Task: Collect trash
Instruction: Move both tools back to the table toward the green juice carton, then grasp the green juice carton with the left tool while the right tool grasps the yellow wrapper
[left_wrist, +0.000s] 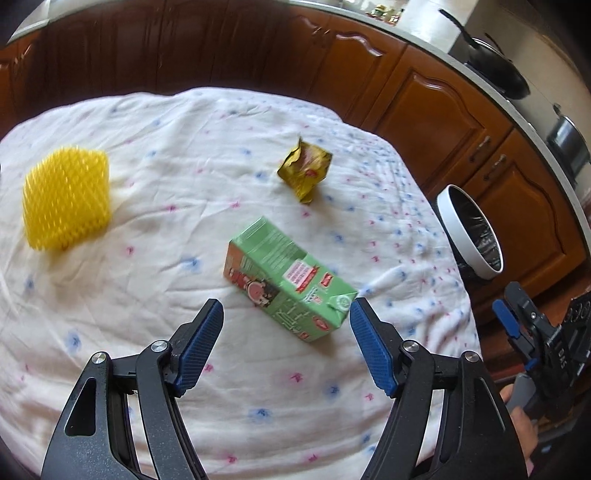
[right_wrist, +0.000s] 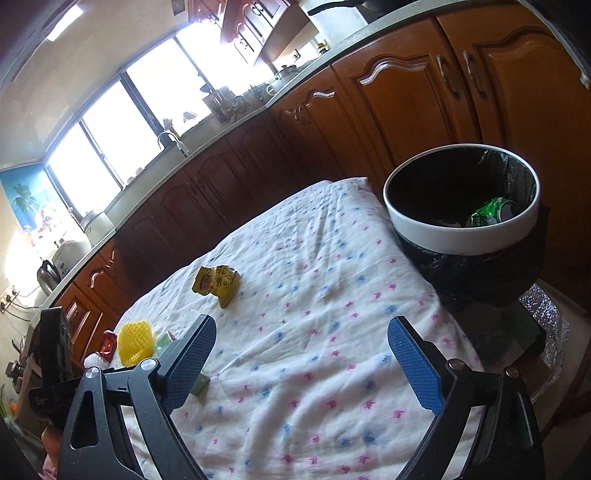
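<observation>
Currently both grippers are empty, jaws spread wide. Left gripper (left_wrist: 286, 314) hangs over the green cardboard drink carton (left_wrist: 286, 282), which lies on its side on the white cloth with pink and blue flecks (left_wrist: 147, 280); the carton's folded top corner sits just beside the right pad, the left pad well clear.

Risks as I read them:
- Carton lies diagonal to the jaw line. Closing from here would likely catch only the folded corner, so it pivots or squirts out.
- Cloth is loose and wrinkled. Going too low could pinch fabric and drag everything on it.
- Empty carton probably crushes under a hard squeeze, then slips.
- Left view is motion-blurred, so alignment may be off.

Other trash on the cloth: crumpled yellow-brown foil wrapper (left_wrist: 306, 170), yellow foam fruit net (left_wrist: 66, 197). Both look light; a cloth tug could shift them.

White-rimmed round bin with black liner (right_wrist: 461, 240) sits off the table's right edge, crushed green can (right_wrist: 493, 212) inside. Right gripper (right_wrist: 301, 354) hovers between table and bin; the left's carry path crosses it, so collision is possible.
</observation>
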